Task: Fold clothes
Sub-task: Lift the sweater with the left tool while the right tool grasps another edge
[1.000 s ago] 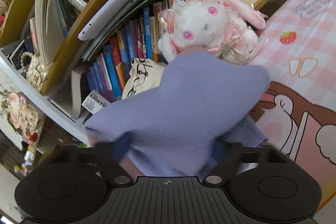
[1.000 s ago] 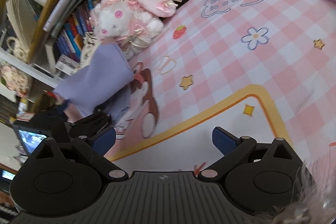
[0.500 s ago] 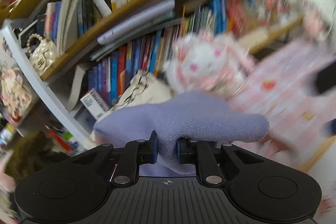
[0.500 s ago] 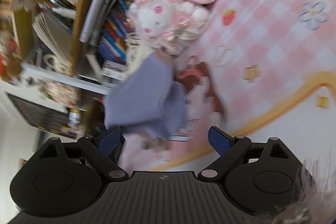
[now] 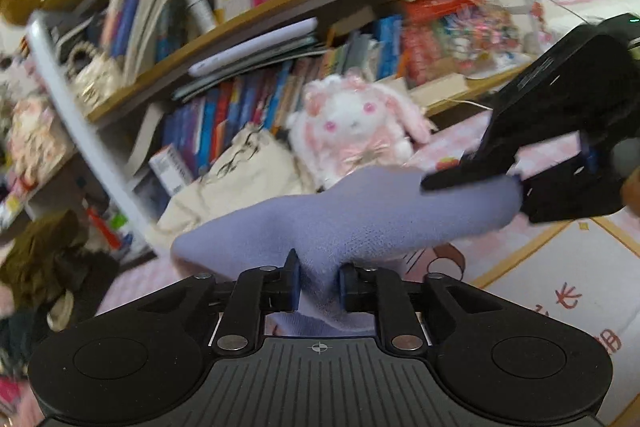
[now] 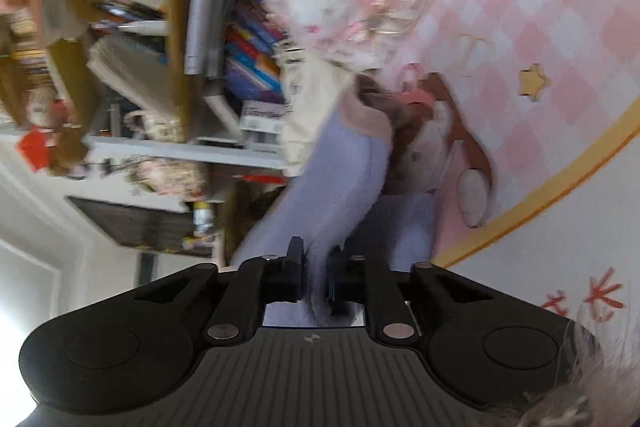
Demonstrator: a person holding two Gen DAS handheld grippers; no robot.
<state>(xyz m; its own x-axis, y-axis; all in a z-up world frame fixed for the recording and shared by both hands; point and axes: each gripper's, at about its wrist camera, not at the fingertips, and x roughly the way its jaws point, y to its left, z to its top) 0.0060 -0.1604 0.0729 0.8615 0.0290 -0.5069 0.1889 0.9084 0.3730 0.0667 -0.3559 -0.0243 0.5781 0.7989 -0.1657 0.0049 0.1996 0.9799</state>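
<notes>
Early stage — lilac garment (image 5: 360,219) lifted, unfolded; left gripper (image 5: 318,285) easing open around it, right gripper (image 6: 316,279) clamped on it — folding remains.

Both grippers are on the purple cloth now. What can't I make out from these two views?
- Cloth's lower part: left wrist view, hidden behind the left gripper.
- What garment it is: both views, bunched and blurred.
- Right gripper's pad contact: right wrist view, smeared by motion.
- Book titles: left wrist view, blurred.
- Hands: neither view shows them clearly.
</notes>
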